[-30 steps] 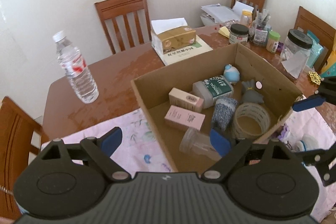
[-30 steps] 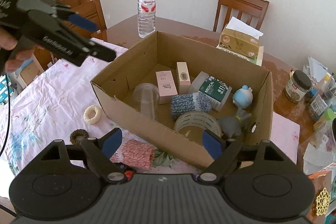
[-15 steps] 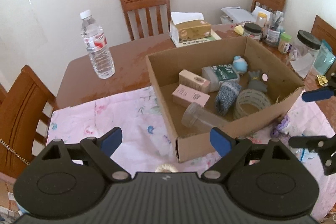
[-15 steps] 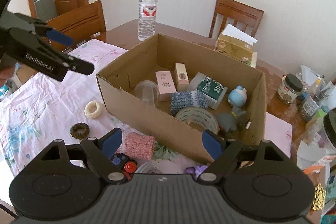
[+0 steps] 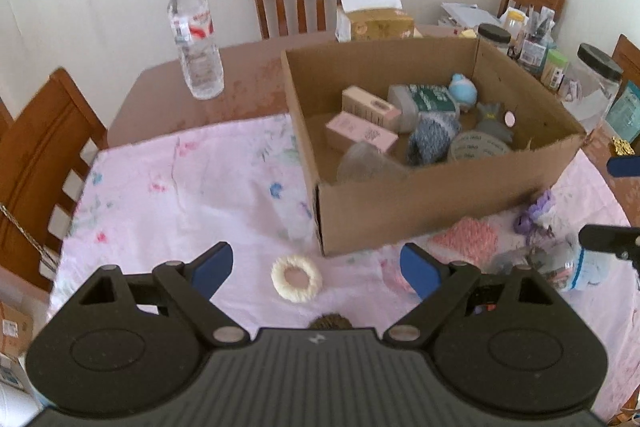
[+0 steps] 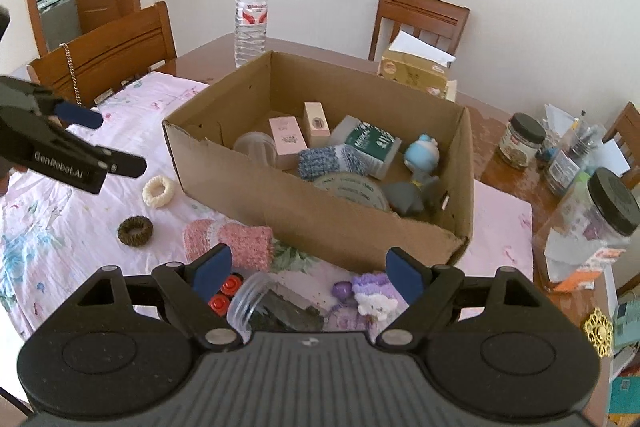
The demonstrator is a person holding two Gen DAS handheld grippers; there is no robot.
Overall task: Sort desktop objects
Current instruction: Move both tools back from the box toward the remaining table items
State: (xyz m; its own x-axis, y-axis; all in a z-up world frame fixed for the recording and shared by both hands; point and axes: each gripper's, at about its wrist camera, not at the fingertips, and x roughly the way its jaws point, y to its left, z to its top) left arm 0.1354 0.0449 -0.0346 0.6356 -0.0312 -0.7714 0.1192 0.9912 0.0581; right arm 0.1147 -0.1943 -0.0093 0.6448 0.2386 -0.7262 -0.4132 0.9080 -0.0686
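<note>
Left gripper (image 5: 316, 265) fingers wide, empty, above white ring (image 5: 296, 279) on pink cloth (image 5: 168, 195); right gripper (image 6: 306, 273) wide, empty, over clear jar (image 6: 256, 301); cardboard box (image 6: 320, 215) beyond, holding sorted items

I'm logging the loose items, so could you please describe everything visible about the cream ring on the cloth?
The cream ring is a small fuzzy loop, seemingly a fabric hair tie, lying flat on the pink floral cloth. It sits just outside the cardboard box, apart from the brown ring. Neither gripper touches it.
</note>
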